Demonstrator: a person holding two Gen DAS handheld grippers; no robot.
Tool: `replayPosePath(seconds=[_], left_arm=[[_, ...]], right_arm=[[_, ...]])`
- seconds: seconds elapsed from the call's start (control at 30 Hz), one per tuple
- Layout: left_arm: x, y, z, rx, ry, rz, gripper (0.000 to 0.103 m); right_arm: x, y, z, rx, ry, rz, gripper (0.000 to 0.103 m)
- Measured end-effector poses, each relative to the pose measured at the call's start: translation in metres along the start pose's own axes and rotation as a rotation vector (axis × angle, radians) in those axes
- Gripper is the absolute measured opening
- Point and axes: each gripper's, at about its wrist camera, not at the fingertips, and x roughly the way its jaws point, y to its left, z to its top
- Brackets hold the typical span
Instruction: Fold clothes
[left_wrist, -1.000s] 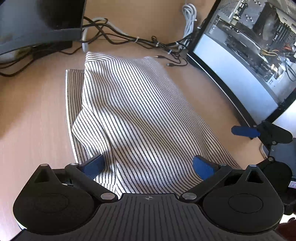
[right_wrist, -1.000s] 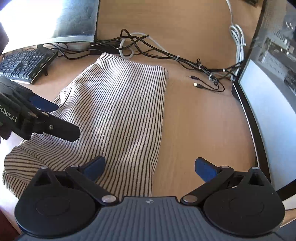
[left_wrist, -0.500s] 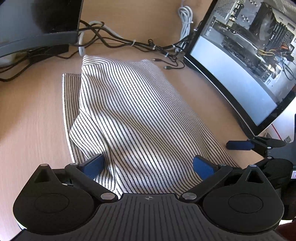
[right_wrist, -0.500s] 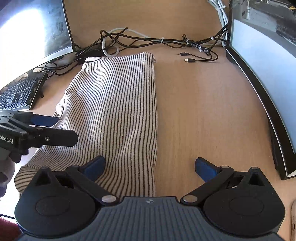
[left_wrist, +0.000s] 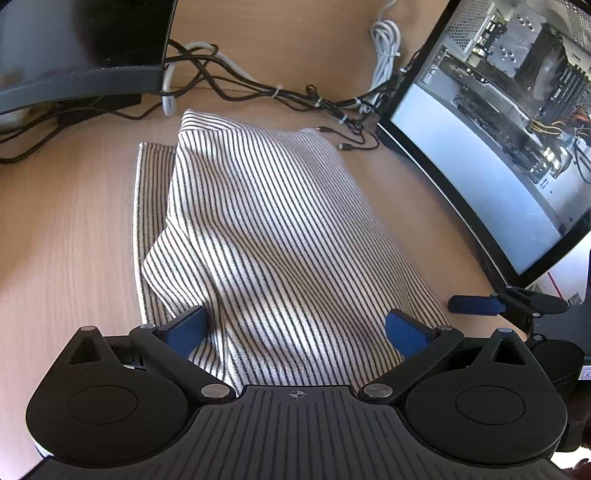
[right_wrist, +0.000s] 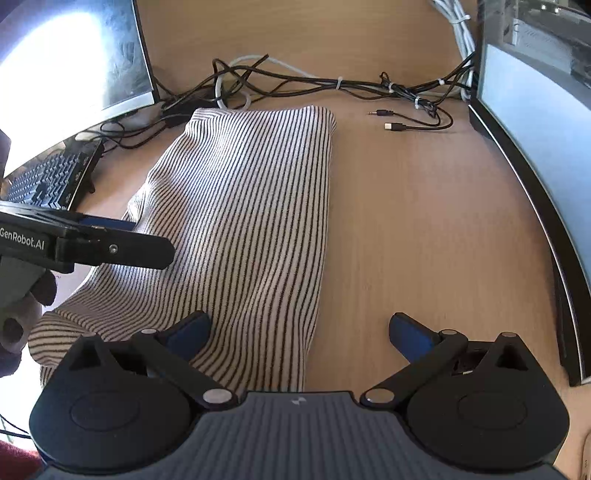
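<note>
I see black-and-white striped folded cloth (left_wrist: 280, 236) at 12 on light wooden desk (right_wrist: 424, 229) | left gripper (left_wrist: 295, 328) released | right gripper (right_wrist: 299, 332) released, cloth edge between its fingers

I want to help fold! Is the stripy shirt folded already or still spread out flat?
Partly folded. The striped garment lies doubled into a long strip, with an under layer showing along its left edge.

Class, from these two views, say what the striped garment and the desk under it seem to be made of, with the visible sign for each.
Striped garment: seemingly a soft, matte knit or woven cloth; it sags and creases, and its thin dark stripes bend with the folds. Desk: looks like light wood or wood-look laminate, smooth with low sheen; faint straight grain lines show, but which of the two cannot be told.
</note>
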Motion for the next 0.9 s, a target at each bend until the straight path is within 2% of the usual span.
replayPosePath(seconds=[0.17, 0.3, 0.33, 0.4, 0.47, 0.63, 0.67, 0.73, 0.77, 0.9], left_arm=[[-0.011, -0.003, -0.005, -0.005, 0.012, 0.052, 0.103], [-0.030, -0.004, -0.018, 0.031, 0.001, 0.135, 0.103], [-0.035, -0.005, -0.024, 0.048, 0.005, 0.156, 0.103], [-0.041, -0.007, -0.034, 0.091, 0.021, 0.199, 0.103], [-0.045, -0.010, -0.044, 0.130, 0.026, 0.233, 0.103], [-0.059, -0.018, -0.049, 0.165, -0.017, 0.307, 0.103], [-0.061, -0.020, -0.048, 0.170, -0.028, 0.323, 0.103], [-0.065, -0.022, -0.047, 0.174, -0.044, 0.337, 0.103], [-0.067, -0.022, -0.048, 0.171, -0.047, 0.331, 0.103], [-0.073, -0.023, -0.050, 0.166, -0.055, 0.326, 0.103]], right_arm=[[-0.004, -0.002, -0.005, 0.020, -0.029, 0.004, 0.103], [-0.013, -0.010, -0.001, 0.059, -0.020, 0.031, 0.103], [-0.023, -0.011, 0.001, 0.058, -0.052, 0.029, 0.103], [-0.041, -0.007, 0.003, 0.000, -0.125, 0.010, 0.103], [-0.045, -0.001, 0.002, -0.081, -0.132, -0.041, 0.103], [-0.025, 0.015, -0.017, -0.271, -0.020, -0.133, 0.103], [-0.032, 0.022, -0.014, -0.305, -0.039, -0.118, 0.101], [-0.046, 0.034, -0.008, -0.373, -0.077, -0.088, 0.077], [-0.052, 0.041, -0.006, -0.406, -0.094, -0.069, 0.074], [-0.068, 0.073, -0.005, -0.502, -0.088, 0.136, 0.073]])
